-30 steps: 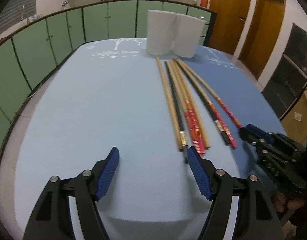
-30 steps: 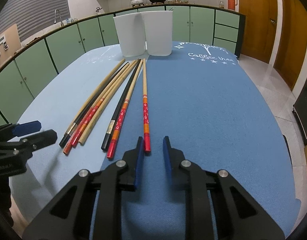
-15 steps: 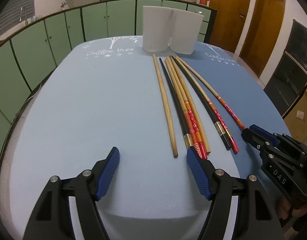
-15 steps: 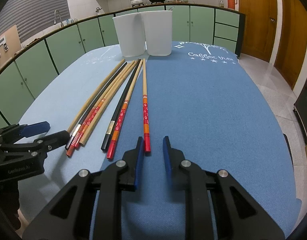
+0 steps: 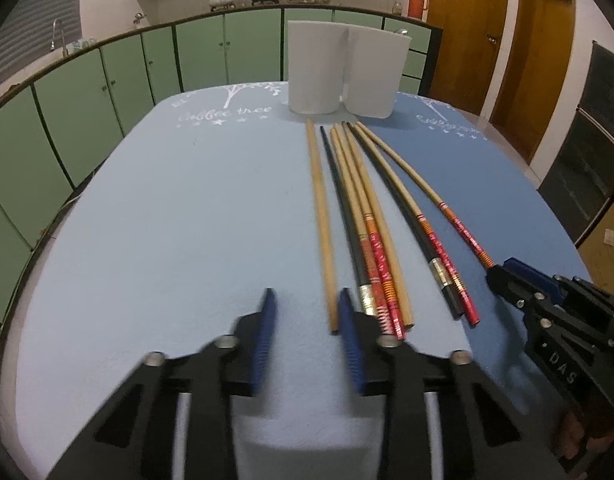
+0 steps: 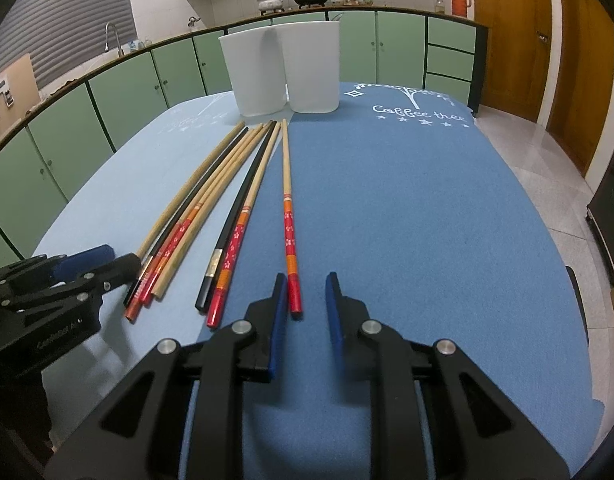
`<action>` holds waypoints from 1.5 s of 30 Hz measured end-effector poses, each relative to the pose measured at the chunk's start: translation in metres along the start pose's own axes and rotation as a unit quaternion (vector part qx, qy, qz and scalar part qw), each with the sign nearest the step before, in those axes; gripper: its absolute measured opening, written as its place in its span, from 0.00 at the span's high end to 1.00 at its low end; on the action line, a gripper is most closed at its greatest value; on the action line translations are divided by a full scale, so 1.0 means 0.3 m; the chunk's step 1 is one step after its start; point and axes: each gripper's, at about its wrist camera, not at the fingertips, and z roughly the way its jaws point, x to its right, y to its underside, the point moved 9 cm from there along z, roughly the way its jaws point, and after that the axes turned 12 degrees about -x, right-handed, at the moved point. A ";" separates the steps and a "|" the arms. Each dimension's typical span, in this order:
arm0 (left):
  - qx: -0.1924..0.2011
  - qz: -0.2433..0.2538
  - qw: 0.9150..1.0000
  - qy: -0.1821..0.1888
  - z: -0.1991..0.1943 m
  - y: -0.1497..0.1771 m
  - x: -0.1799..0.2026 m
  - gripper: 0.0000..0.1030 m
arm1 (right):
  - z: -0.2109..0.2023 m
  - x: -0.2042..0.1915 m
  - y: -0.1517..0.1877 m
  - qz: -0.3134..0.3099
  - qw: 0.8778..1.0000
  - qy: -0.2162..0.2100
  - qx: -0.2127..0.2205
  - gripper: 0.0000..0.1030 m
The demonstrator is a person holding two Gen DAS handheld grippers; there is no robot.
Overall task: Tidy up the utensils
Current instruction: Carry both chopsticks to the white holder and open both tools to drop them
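Several long chopsticks lie side by side on the blue tablecloth (image 5: pixel 167 220), tips toward two white containers (image 5: pixel 313 76) (image 5: pixel 373 80). Some are plain wood, some black, some red-patterned at the near end. My left gripper (image 5: pixel 307 320) is closing, blurred; the near end of the leftmost plain wooden chopstick (image 5: pixel 321 216) shows just inside its right pad, not pressed. My right gripper (image 6: pixel 305 296) keeps a narrow gap, and the end of the rightmost red-ended chopstick (image 6: pixel 289 232) shows beside its left finger, not gripped. Each gripper appears in the other's view: left gripper (image 6: pixel 115 260), right gripper (image 5: pixel 503 270).
The white containers (image 6: pixel 255 76) (image 6: pixel 313 72) stand together at the table's far end. Green cabinets (image 5: pixel 87 92) curve around the left and back, and wooden doors (image 5: pixel 467 28) stand at the right. The cloth (image 6: pixel 407 220) right of the chopsticks is bare.
The left gripper's jaws have come much closer together and it has edged toward the chopsticks' near ends. The right gripper has stayed still with the same narrow gap.
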 end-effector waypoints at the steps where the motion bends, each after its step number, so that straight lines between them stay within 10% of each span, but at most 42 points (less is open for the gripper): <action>1: -0.001 0.001 1.000 0.005 0.002 -0.002 0.010 0.86 | 0.000 0.000 0.000 0.000 1.000 0.001 0.000 0.83; 21: 0.039 -0.005 0.999 -0.006 -0.126 -0.059 -0.008 0.95 | -0.105 0.012 -0.076 -0.012 1.000 -0.010 0.016 0.95; 45: 0.167 0.016 0.986 0.007 -0.493 -0.438 -0.063 0.95 | -0.492 0.008 -0.529 -0.042 0.993 -0.062 0.097 0.95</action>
